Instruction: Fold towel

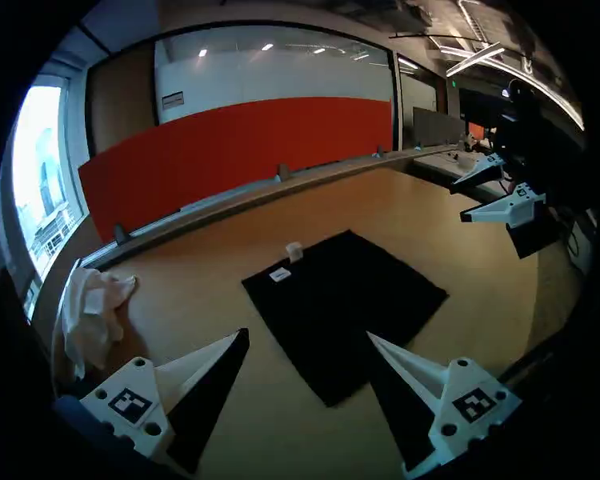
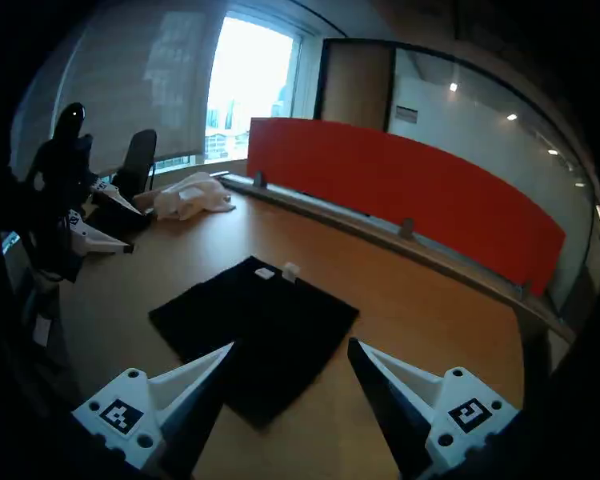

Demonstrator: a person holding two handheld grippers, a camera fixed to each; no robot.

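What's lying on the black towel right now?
On the towel, a white tag near its far edge; a small white block at that edge. Anything underneath is hidden.

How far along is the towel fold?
Barely started. The black towel lies flat on the table, no fold visible. Nothing in hand: left gripper and right gripper are both open and empty near it. Left to do: grab an edge and fold.

White hand-held gripper (image 1: 306, 332), pointed fingers (image 1: 192, 368), black inner faces, square tags (image 1: 132, 404)

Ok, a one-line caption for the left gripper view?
Open left tool hovers over a black towel flat on the wooden table, right tool opposite.
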